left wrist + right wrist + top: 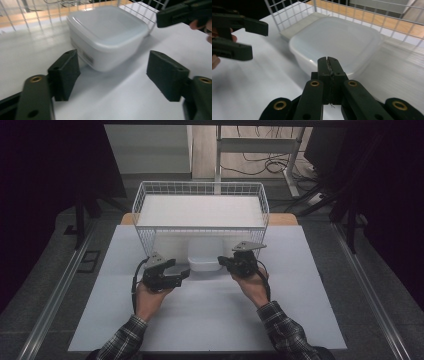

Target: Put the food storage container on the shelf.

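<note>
We see one white container (204, 261) and one wire basket (200, 195) on the worktop (210, 315). Our left hand-held gripper (184, 273) stands released beside the container. Our right hand-held gripper (221, 261) is clenched on nothing.

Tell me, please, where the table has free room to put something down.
Free: the white table between the forearms, and its strips left of the left gripper and right of the right gripper. Crowded: between the grippers, by the white container and wire basket.

The left gripper (183, 273) is held low at about seven o'clock, its jaws spread wide with nothing between them, pointing toward three o'clock. The right gripper (222, 261), at about five o'clock, has its jaws pressed together and points toward nine o'clock. Both forearms come in from six o'clock in plaid sleeves.
</note>
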A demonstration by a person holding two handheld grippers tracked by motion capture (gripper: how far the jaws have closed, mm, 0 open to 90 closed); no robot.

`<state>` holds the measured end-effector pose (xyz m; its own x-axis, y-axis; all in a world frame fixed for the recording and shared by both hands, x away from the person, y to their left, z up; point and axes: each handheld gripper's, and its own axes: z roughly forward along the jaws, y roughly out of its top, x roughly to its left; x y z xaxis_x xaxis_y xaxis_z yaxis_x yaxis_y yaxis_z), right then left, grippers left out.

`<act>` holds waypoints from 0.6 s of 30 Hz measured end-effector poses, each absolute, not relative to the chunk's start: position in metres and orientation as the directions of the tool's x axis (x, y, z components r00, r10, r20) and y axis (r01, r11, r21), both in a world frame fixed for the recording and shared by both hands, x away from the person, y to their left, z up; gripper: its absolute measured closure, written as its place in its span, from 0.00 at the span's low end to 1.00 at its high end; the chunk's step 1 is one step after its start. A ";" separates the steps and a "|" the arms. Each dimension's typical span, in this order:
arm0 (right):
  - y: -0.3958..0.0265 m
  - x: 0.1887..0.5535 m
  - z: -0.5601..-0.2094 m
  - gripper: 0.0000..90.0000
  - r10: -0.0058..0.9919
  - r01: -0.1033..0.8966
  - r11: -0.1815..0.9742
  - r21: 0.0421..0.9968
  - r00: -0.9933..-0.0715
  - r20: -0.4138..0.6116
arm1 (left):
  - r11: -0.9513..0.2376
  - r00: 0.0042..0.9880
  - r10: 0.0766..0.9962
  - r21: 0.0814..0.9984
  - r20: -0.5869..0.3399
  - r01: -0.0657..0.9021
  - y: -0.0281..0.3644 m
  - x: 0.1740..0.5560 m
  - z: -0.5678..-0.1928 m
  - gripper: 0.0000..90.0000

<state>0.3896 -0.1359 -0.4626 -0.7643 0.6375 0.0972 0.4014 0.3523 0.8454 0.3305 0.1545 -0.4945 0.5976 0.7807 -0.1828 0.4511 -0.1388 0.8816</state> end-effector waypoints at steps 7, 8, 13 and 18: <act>-0.128 0.380 -0.469 0.98 0.595 0.400 0.384 0.832 -0.797 0.109 | -0.158 0.631 0.751 0.874 -0.196 0.460 0.157 0.306 -0.503 0.18; -0.126 0.379 -0.470 0.97 0.591 0.400 0.389 0.830 -0.799 0.108 | -0.185 0.641 0.749 0.875 -0.169 0.447 0.156 0.299 -0.504 0.17; -0.116 0.377 -0.479 0.97 0.575 0.398 0.420 0.815 -0.812 0.100 | -0.247 0.686 0.718 0.877 -0.120 0.412 0.154 0.286 -0.511 0.09; -0.111 0.378 -0.485 0.97 0.571 0.402 0.433 0.807 -0.815 0.099 | -0.265 0.715 0.683 0.862 -0.148 0.432 0.153 0.281 -0.514 0.07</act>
